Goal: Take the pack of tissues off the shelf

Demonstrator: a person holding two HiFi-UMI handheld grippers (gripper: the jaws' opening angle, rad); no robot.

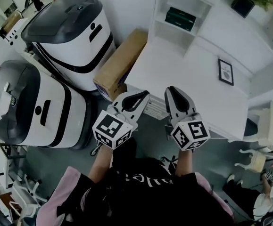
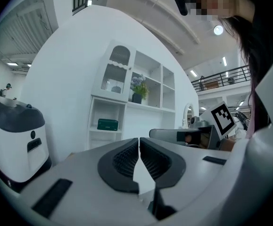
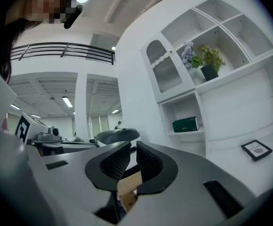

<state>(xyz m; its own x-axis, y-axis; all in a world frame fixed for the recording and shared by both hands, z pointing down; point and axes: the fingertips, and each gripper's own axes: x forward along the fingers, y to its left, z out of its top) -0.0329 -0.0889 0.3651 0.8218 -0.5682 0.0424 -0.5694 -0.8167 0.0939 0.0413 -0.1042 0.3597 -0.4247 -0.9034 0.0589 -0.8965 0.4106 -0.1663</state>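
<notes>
I'm pointing the left tool (image 1: 135,99) and right tool (image 1: 175,98), both pressed together and empty, toward the shelf (image 1: 164,26), where the green pack of tissues (image 1: 180,19) is sitting untouched.

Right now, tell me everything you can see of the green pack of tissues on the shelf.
The pack of tissues is a dark green, box-shaped pack with faint pale print, too small to read. It looks whole and unopened, though the wrapping material cannot be made out. It lies flat, long side facing the room, on a white shelf board in the open compartment below the arched glass-door cabinet. It sits alone on that board, and only the board touches it.
</notes>
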